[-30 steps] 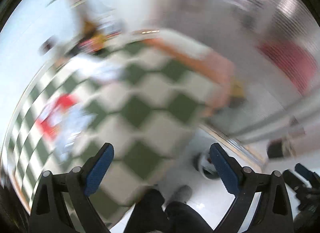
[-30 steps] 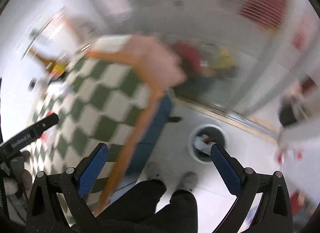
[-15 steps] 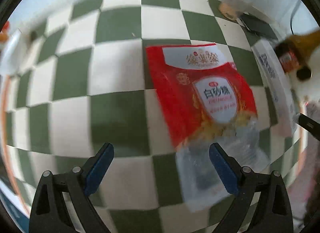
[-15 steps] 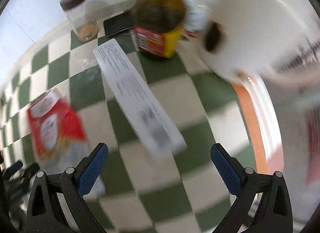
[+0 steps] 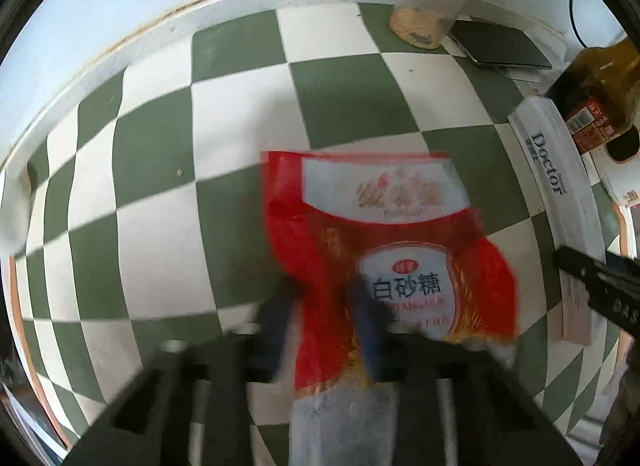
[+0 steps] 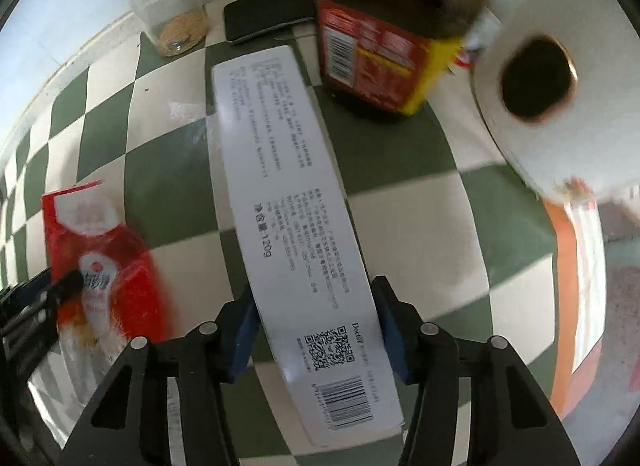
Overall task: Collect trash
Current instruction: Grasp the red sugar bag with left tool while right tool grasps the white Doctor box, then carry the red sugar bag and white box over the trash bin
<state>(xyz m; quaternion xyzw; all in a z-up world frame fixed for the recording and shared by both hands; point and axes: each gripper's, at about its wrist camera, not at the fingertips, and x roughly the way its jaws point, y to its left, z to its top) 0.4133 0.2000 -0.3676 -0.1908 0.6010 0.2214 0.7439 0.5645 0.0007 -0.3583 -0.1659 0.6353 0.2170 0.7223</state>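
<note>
**Trash on the checkered surface: sugar bag and toothpaste box both between gripper fingers**

Trash lies in two pieces on the green-and-white checkered surface. Nearest the left wrist camera, the left hand-held gripper has its blue fingers drawn close together on the near part of the red sugar bag, pinching it; motion blur smears the fingers and the bag's clear lower end. In the right wrist view, the right hand-held gripper has its blue pads against both long sides of the white toothpaste box, near the end with the QR code and barcode, so it grips the box. The box runs lengthwise away from the camera, and the sugar bag lies to its left.

Beyond the box's far end stands a dark sauce bottle with a red and yellow label, just beside the box. A white paper roll sits to the bottle's right. Farther back, near the wall, are a black phone lying flat and a clear jar with a dark lid and pale grains inside.
</note>
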